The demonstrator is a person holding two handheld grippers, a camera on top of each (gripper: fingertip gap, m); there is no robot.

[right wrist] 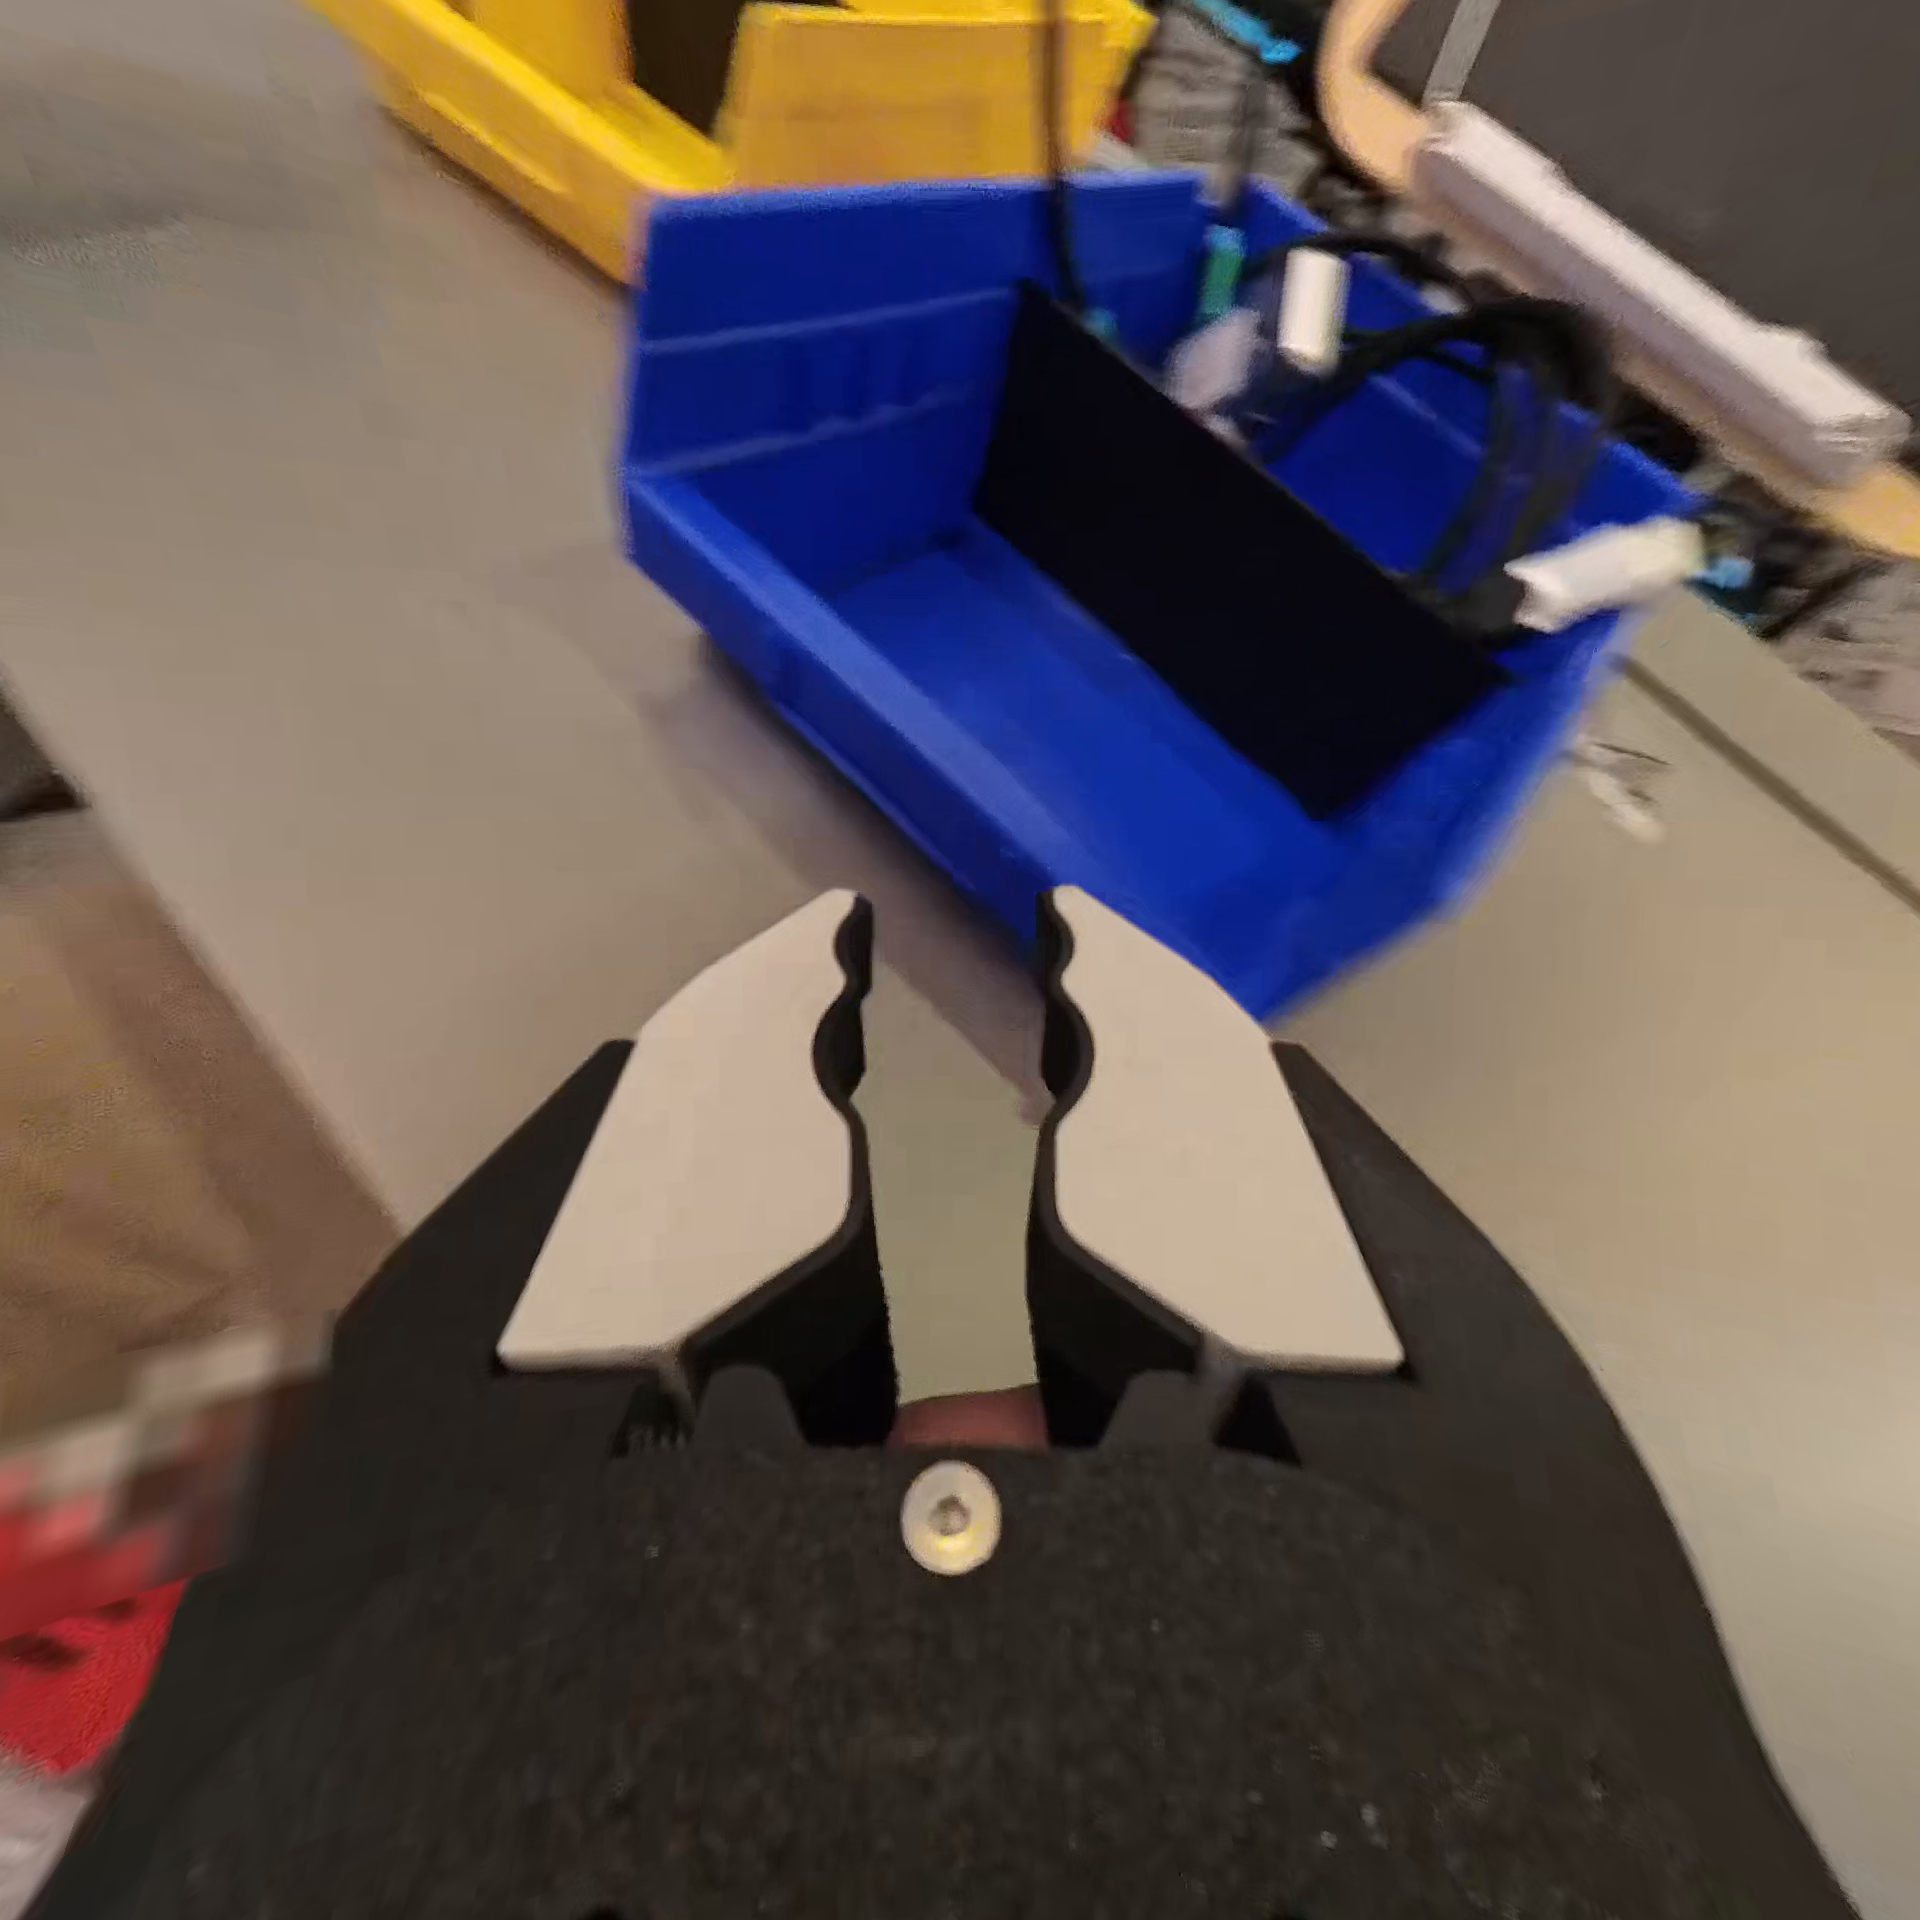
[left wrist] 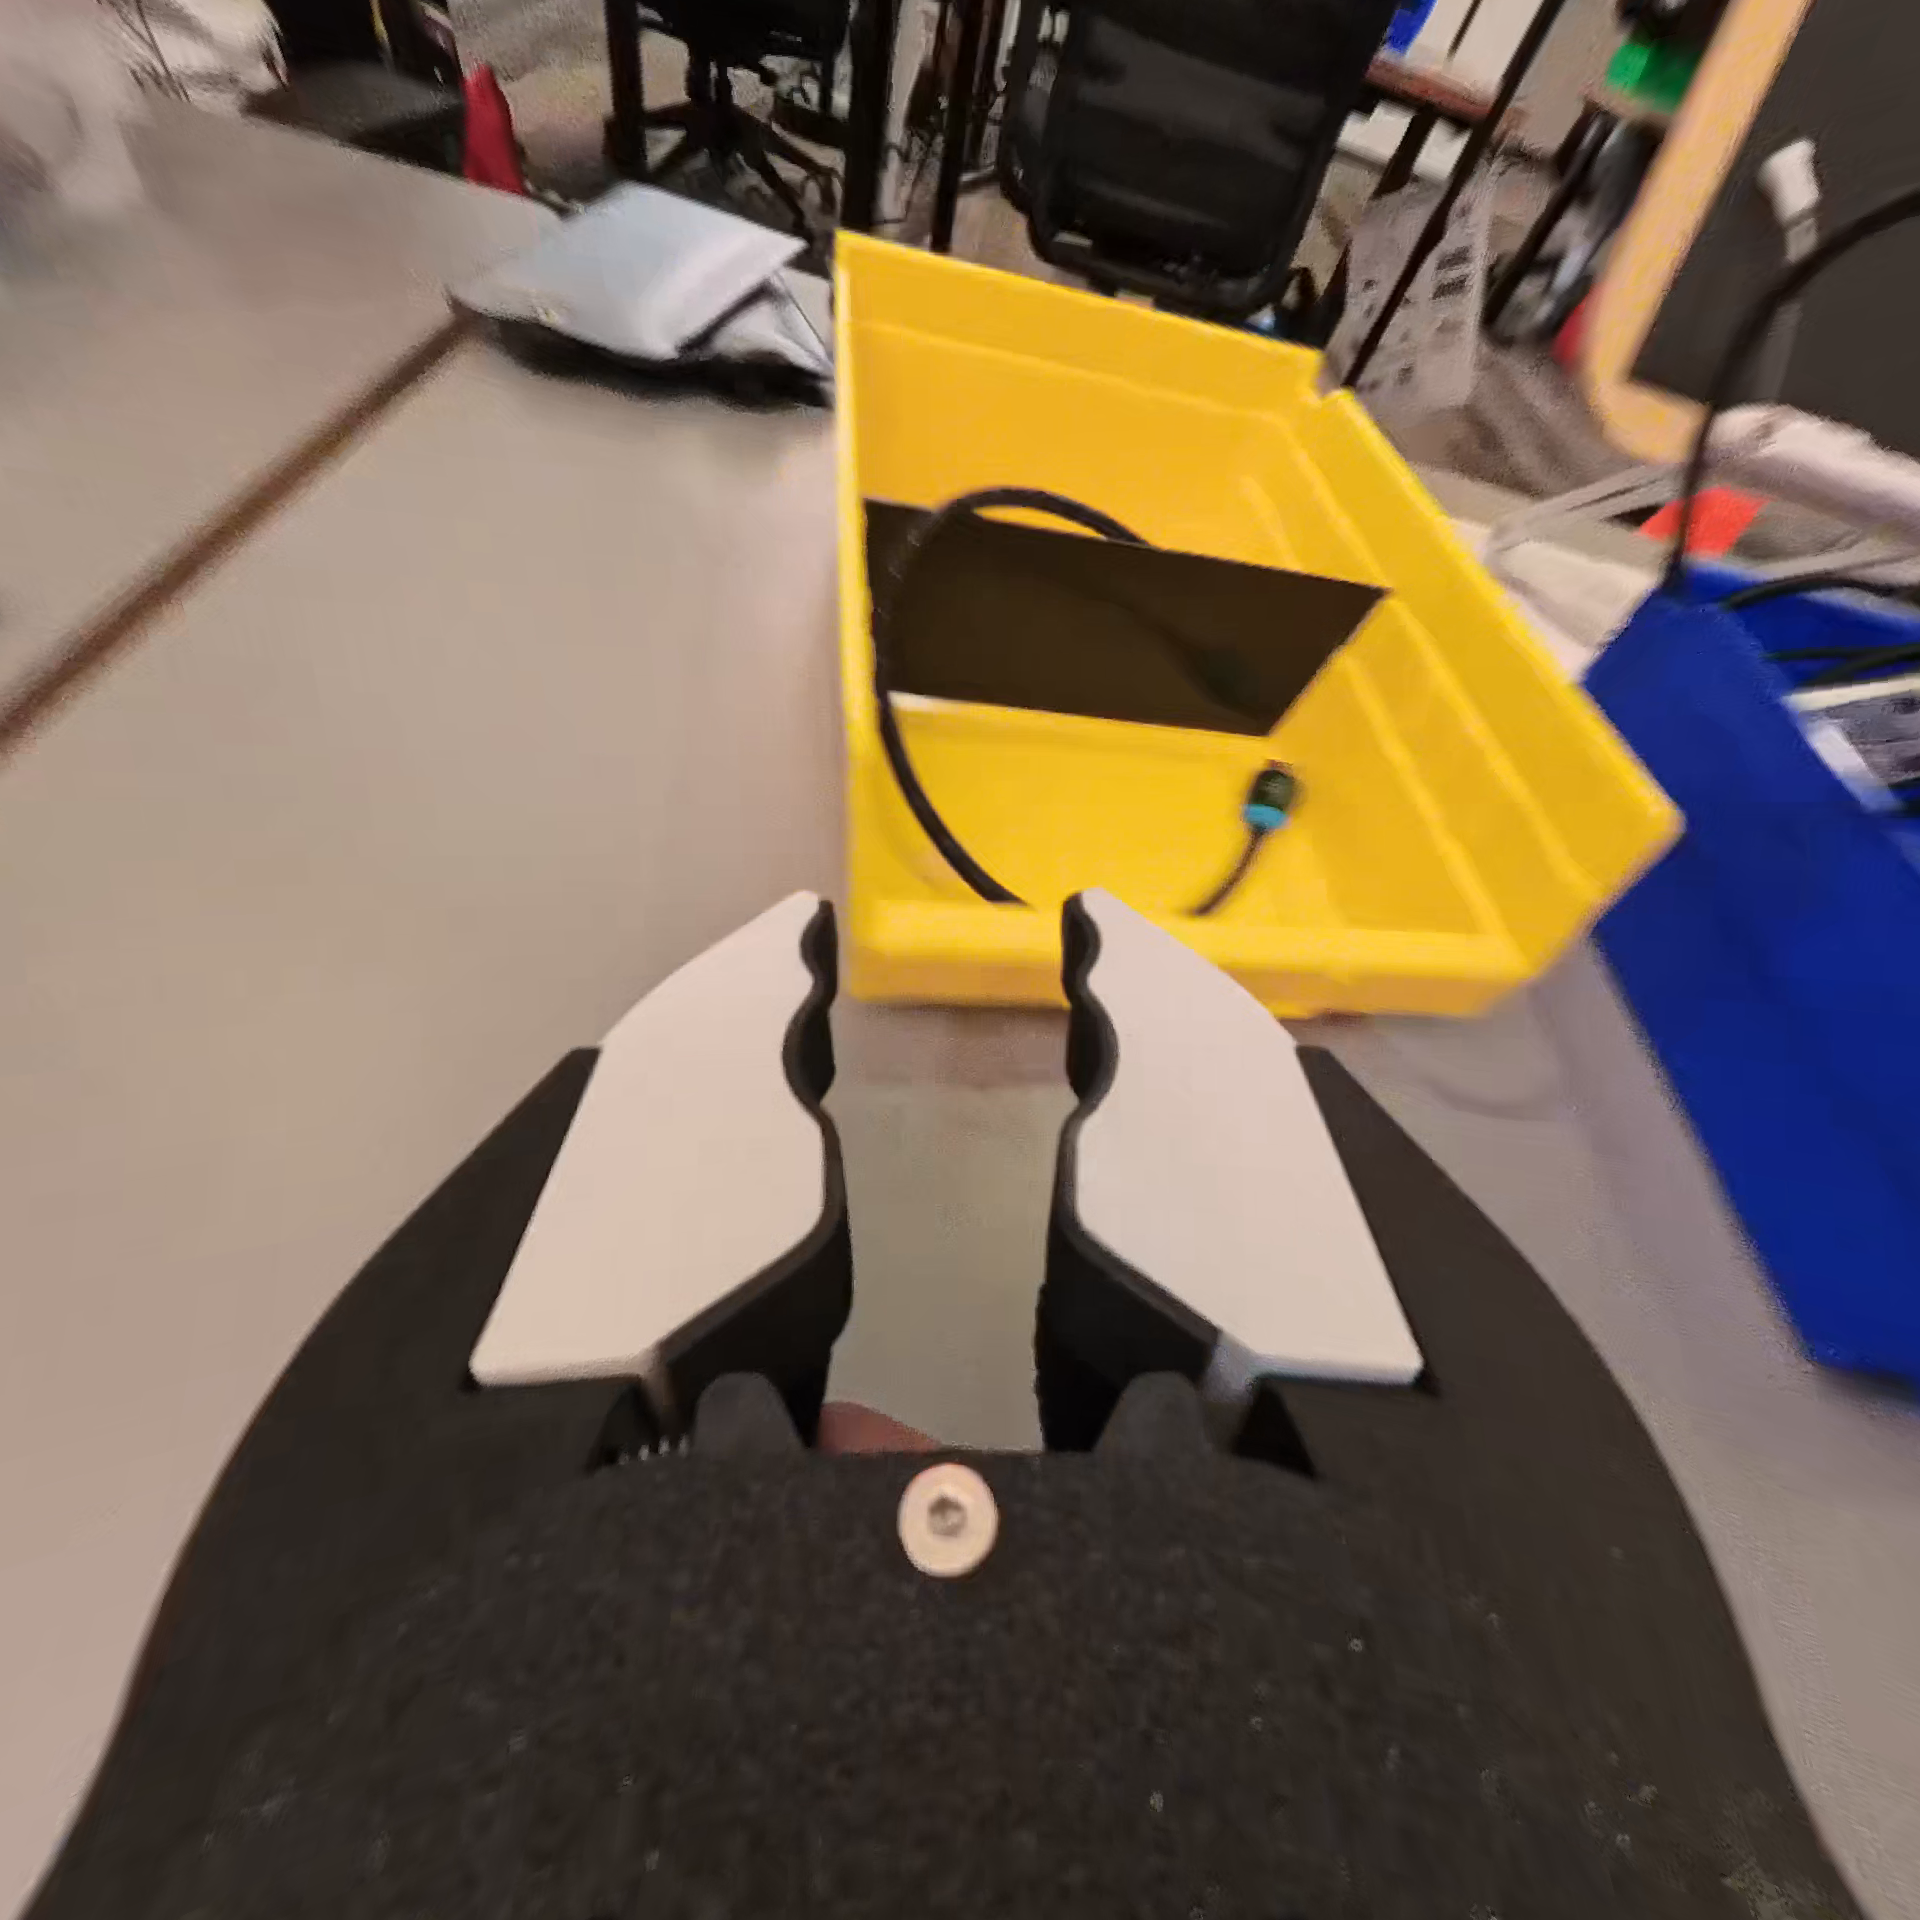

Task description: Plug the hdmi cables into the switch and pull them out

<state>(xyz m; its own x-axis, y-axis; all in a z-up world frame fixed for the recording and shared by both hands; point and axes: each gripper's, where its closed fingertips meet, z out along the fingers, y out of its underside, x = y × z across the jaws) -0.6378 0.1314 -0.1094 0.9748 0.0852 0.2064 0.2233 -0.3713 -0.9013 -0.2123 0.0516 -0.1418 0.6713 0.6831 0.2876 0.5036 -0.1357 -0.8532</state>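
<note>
Cable with a blue plug lies in the yellow bin, just past the left hand-held gripper, which is open and empty. Right hand-held gripper, also open and empty, faces the blue bin on the worktop.

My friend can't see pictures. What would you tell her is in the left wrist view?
An open, empty two-finger tool hovers over a grey table, pointing at a yellow bin. Inside the bin lies a black cable with a blue-tipped plug, looping past a dark divider. A blue bin sits to the right.
</note>
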